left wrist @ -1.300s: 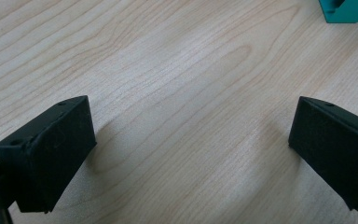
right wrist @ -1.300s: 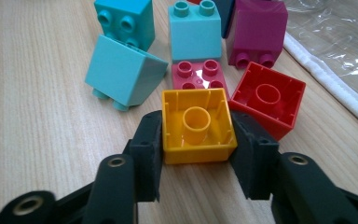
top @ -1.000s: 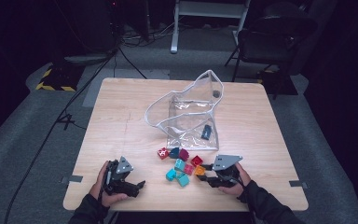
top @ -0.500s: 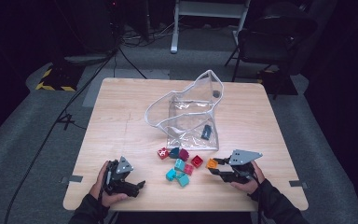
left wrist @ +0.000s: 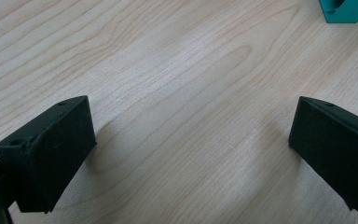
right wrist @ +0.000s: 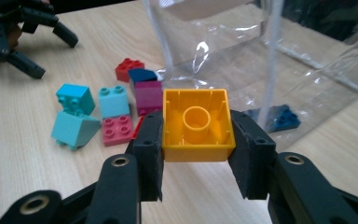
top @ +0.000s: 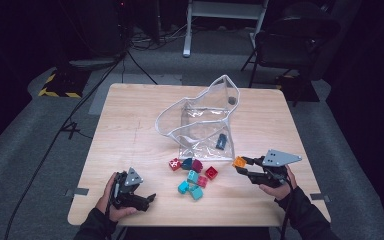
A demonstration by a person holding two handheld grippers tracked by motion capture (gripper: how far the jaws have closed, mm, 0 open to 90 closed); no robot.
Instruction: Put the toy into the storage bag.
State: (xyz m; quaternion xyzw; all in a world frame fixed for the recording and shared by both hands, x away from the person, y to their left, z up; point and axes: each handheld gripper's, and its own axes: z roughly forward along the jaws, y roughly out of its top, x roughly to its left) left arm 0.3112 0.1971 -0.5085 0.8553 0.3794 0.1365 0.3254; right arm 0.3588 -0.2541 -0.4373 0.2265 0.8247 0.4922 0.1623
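Right gripper [right wrist: 196, 154] is pinching the orange plastic building brick [right wrist: 197, 124] near the clear plastic bag [top: 205, 120] holding one dark blue brick [top: 221, 142], loose bricks [top: 192, 177] are waiting left of it, left gripper [left wrist: 186, 140] is idling spread.

A teal block [left wrist: 346, 10] is cut off by the left gripper view's top edge, and the dark piece [top: 221, 142] inside the clear bag [top: 200, 120] is too small to identify.

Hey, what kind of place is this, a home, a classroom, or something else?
Most likely a recording studio or lab: one bare wooden table under bright light in a dark room, cables trailing over grey carpet, and a black chair and a stand behind.
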